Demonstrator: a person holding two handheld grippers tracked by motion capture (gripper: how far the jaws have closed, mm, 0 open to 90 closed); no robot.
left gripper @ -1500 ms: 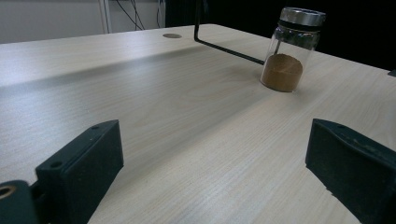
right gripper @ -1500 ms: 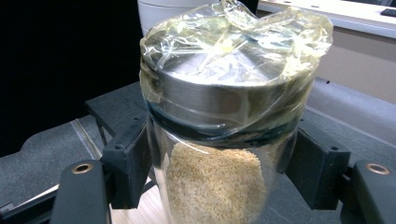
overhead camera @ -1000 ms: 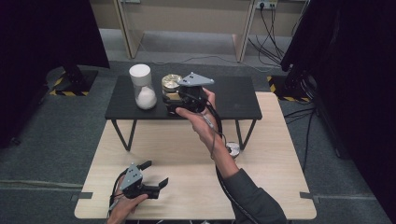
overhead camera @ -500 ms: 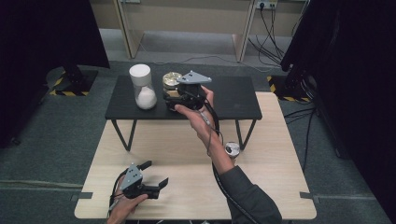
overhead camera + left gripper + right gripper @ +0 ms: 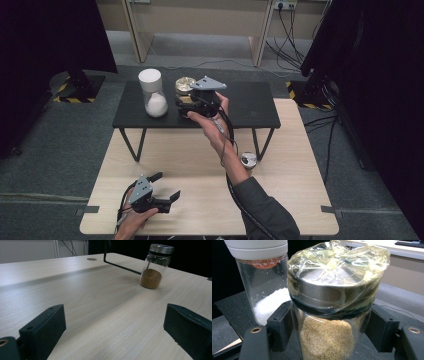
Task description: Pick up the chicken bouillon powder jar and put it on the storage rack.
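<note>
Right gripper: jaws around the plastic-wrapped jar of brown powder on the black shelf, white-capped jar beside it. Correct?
Not quite. The plastic-wrapped jar between the right gripper jaws holds pale yellowish grains, not brown powder, as the right gripper view shows. The brown powder is in another jar, standing on the wooden table. The rest holds: black shelf, white-capped jar beside it.

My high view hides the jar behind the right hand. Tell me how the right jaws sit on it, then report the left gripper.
Observer: The right gripper has its jaws against both sides of the film-wrapped jar, below its metal lid.
Operator: Give its contents.
Observer: Pale yellow grains fill the lower part.
Operator: Now the left.
Observer: The left gripper has its jaws wide apart, low over the wooden table, facing a jar of brown powder.
</note>
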